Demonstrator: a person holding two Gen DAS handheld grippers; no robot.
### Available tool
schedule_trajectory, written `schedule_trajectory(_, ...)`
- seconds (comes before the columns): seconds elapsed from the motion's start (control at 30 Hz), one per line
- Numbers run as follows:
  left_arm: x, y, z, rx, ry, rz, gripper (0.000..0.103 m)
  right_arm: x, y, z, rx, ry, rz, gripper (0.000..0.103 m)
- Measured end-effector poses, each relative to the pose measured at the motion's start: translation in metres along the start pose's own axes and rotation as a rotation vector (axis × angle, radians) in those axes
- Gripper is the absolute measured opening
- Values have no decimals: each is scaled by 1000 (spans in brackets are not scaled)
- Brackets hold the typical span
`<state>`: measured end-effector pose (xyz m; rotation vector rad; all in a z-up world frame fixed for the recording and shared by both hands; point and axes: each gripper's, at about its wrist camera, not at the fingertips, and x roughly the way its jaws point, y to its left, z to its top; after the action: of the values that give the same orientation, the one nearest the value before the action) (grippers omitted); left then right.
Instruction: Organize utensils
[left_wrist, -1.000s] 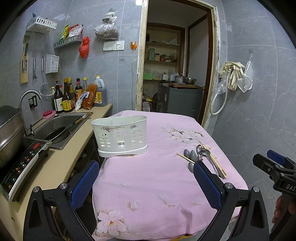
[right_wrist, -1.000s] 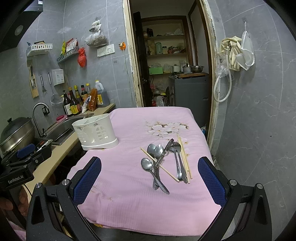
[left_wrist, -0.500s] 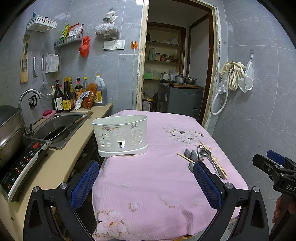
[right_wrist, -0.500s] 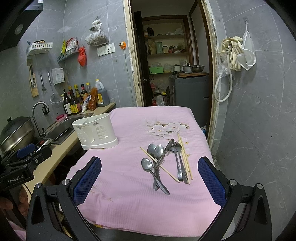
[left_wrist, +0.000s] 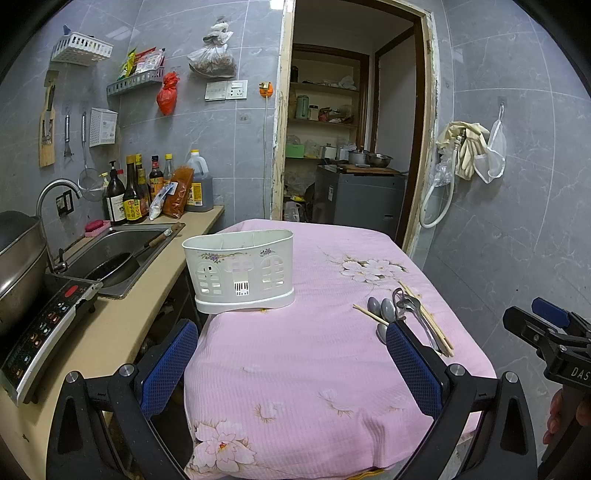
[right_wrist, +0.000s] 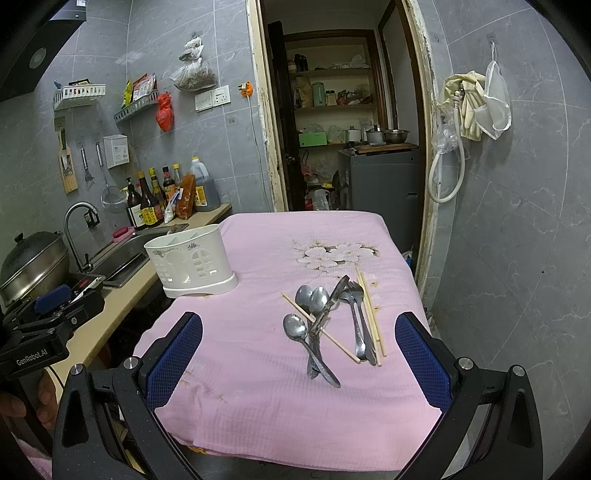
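A white utensil holder (left_wrist: 240, 271) stands empty near the left edge of the pink-clothed table (left_wrist: 314, 350); it also shows in the right wrist view (right_wrist: 192, 264). A loose pile of metal spoons (right_wrist: 308, 306), a fork (right_wrist: 356, 321) and wooden chopsticks (right_wrist: 371, 310) lies on the table's right side, seen in the left wrist view as a pile (left_wrist: 406, 314). My left gripper (left_wrist: 291, 354) is open and empty, in front of the holder. My right gripper (right_wrist: 299, 350) is open and empty, just short of the pile.
A counter (left_wrist: 110, 332) with a sink (left_wrist: 118, 254), an induction cooker (left_wrist: 40, 332), a pot (right_wrist: 33, 262) and sauce bottles (left_wrist: 136, 192) runs along the left of the table. An open doorway (left_wrist: 351, 147) lies behind. A tiled wall (right_wrist: 517, 221) stands close on the right.
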<state>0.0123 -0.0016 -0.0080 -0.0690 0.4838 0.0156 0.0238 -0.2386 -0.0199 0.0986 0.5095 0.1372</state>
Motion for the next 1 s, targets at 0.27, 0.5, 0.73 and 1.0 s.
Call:
schedule_trajectory(0.27, 1, 0, 0, 0, 0, 0, 103, 1, 0, 0, 0, 1, 0, 102)
schedule_trajectory(0.5, 0, 0, 0, 1, 1, -1, 103, 1, 0, 0, 1, 1, 0, 102)
schedule_trajectory(0.73, 1, 0, 0, 2, 1, -2, 103, 4, 3, -2, 0, -12, -7, 102)
schedule_trajectory(1.0, 24, 12, -7, 4, -10, -7, 103, -4, -2, 7, 3, -65, -51, 102)
